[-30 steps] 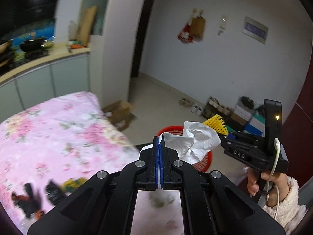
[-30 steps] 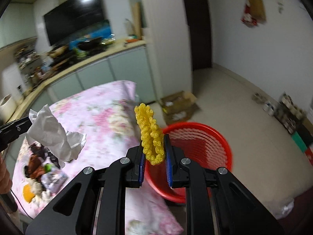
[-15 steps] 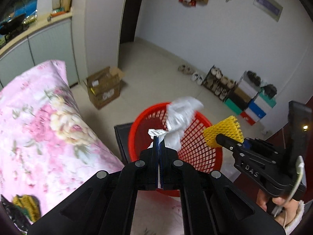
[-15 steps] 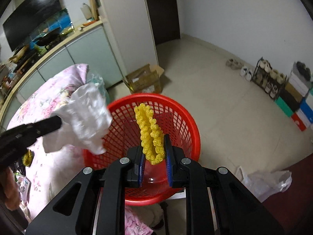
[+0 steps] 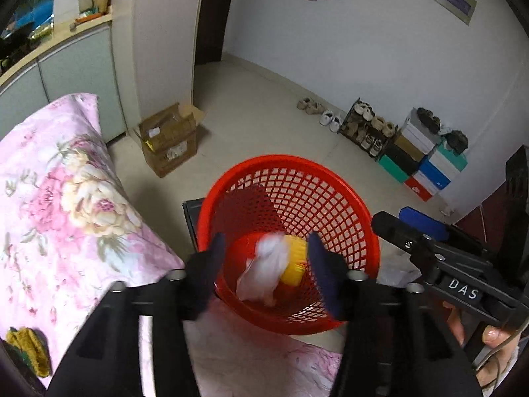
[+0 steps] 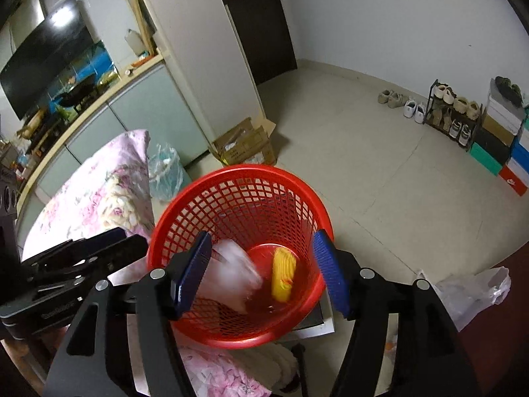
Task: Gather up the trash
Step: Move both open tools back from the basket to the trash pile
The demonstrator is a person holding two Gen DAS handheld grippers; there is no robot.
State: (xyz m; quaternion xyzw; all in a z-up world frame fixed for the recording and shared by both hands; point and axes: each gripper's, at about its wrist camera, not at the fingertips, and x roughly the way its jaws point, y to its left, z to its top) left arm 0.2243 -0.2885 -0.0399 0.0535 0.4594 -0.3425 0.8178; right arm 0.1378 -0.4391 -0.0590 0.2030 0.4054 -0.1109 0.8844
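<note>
- Crumpled white tissue [image 6: 231,271], motion-blurred, and yellow foam netting [image 6: 283,276] lie inside the red mesh basket [image 6: 185,211].
- Left gripper [image 5: 266,273] and right gripper [image 6: 259,274] hang above it, jaws opening, gripping nothing.

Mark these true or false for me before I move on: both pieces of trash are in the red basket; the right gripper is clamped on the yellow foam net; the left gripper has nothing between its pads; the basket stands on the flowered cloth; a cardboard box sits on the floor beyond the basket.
1. Both pieces are in the red basket: true. The white crumpled tissue and the yellow foam net are down by its bottom.
2. Right gripper clamped on the net: false. Its jaws are opening, nothing between them.
3. Left gripper empty: true, jaws opening.
4. Basket on the flowered cloth: false. It stands beside it, off the edge.
5. Cardboard box on the floor beyond: true.
</note>
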